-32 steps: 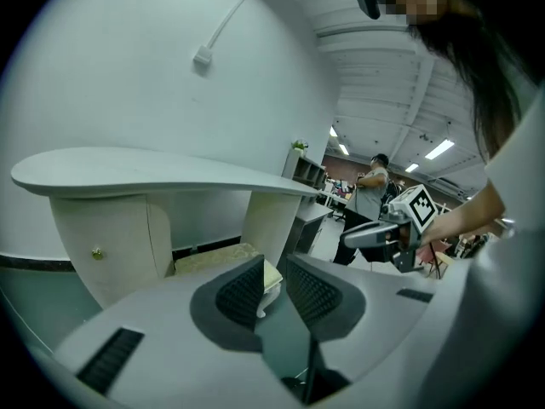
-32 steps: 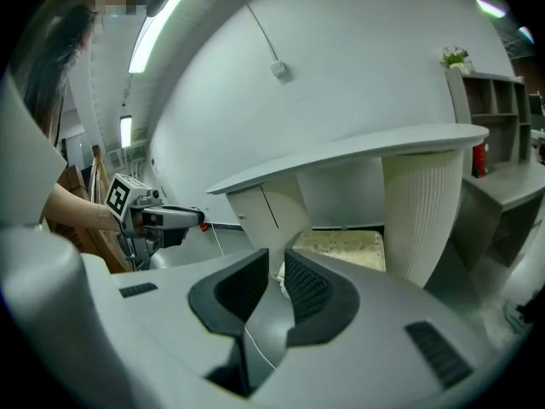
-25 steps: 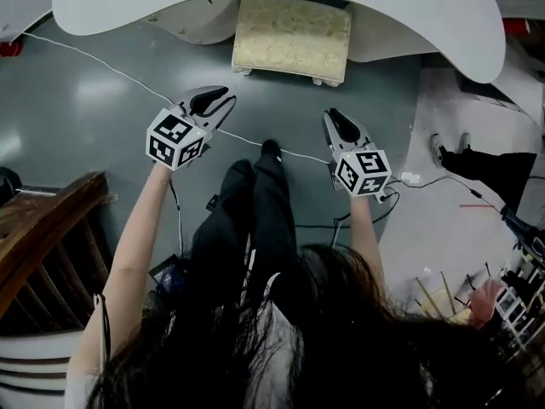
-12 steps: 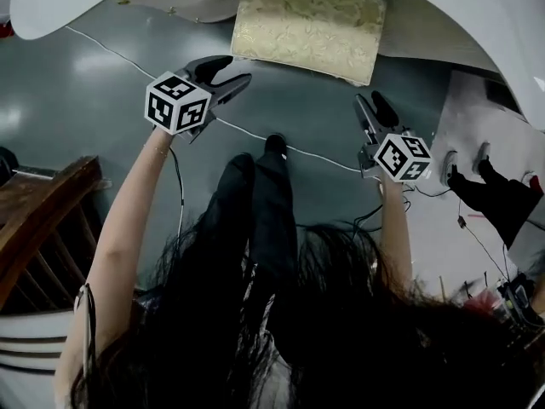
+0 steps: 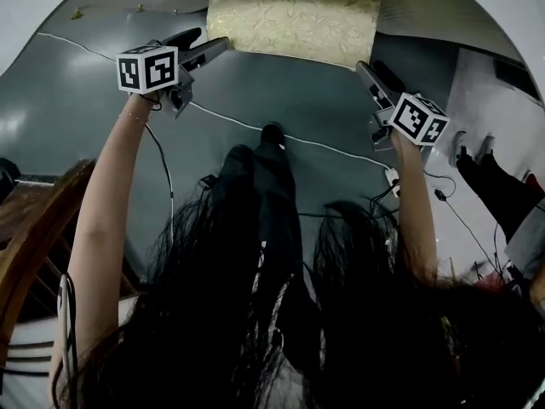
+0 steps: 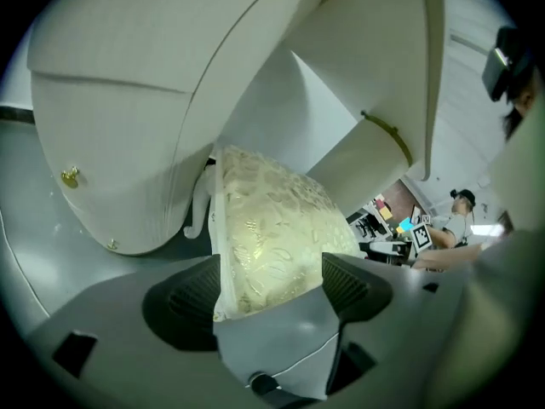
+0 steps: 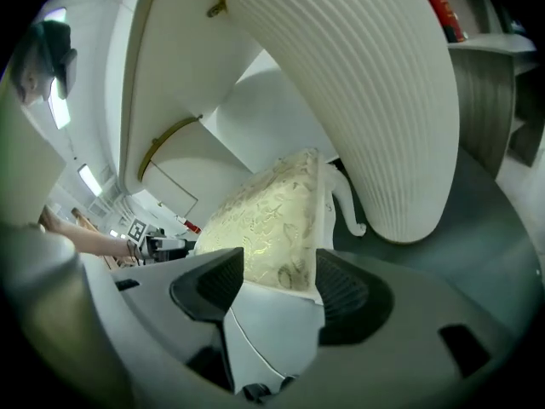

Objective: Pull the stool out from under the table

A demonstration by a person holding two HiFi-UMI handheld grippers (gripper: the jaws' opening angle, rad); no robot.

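reaching for the stool with both grippers, jaws opening

the cream patterned stool (image 5: 294, 11) stands on the grey floor (image 5: 85, 109), tucked partly under the white table (image 5: 511, 15) beside its pedestal (image 7: 375, 100). the left gripper (image 5: 211, 39) is at the stool's front left corner, the right gripper (image 5: 370, 65) at its front right corner. each gripper's own view shows a cushion corner between its parting pads, not clamped. a white cable (image 5: 238, 122) crosses the floor just in front of the stool.
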